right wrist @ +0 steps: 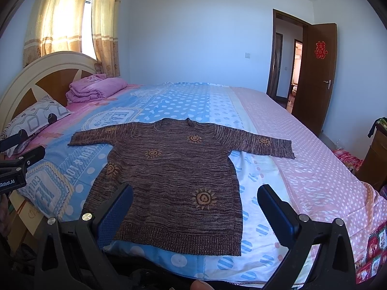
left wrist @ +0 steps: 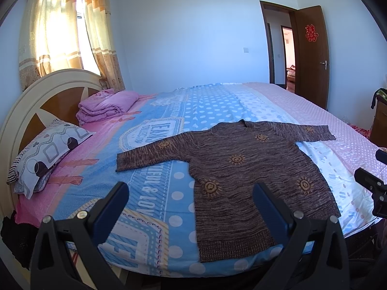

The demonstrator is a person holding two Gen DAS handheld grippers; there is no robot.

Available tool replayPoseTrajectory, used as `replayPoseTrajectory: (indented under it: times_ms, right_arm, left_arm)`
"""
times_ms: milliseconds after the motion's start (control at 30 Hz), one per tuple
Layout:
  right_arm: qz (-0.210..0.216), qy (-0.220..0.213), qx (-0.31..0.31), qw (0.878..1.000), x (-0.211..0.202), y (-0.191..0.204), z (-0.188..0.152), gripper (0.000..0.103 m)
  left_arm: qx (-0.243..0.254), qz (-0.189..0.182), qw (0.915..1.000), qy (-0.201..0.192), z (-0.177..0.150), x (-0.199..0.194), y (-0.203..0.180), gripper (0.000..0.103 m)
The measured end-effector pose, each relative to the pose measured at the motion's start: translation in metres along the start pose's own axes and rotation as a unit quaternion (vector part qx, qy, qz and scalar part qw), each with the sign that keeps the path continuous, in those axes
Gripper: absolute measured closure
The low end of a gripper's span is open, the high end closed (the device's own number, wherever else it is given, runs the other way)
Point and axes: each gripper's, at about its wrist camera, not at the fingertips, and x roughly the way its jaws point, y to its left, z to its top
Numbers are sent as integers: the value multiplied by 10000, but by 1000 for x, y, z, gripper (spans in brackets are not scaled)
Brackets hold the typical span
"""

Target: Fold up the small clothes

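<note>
Now | sweater (right wrist: pixel 169 178) flat on bed (right wrist: pixel 302 159) | door (right wrist: pixel 314 72) open

Red double-happiness sign (right wrist: pixel 321 50) on door (right wrist: pixel 314 91); bed sheet (left wrist: pixel 154 193) print reads partly "& LOV" — left gripper (right wrist: pixel 14 169) labelled "Robot.AI", start cut off.

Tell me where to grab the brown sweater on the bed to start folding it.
Pinch the sweater at a sleeve cuff, coming in from the outer end. It lies flat, face up, both sleeves spread sideways, so each cuff is a free edge. The right tool, open near the hem, suits the cuff over the pink dotted sheet; the left tool, also open, suits the other cuff.
</note>
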Motion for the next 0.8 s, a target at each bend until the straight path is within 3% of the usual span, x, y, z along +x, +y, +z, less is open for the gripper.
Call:
replayPoseTrajectory:
  times_ms: [433, 633, 800]
  right_arm:
    - [76, 38, 12, 10000, 17, -12, 0, 1]
    - [177, 349, 53, 9992, 54, -32, -1, 1]
    - [-1, 754, 226, 9969, 114, -68, 5, 1]
  left_arm:
    - [117, 60, 9999, 26, 2, 17, -2, 0]
    - [327, 176, 9992, 152, 7, 57, -14, 0]
    - [503, 321, 9976, 353, 19, 110, -23, 0]
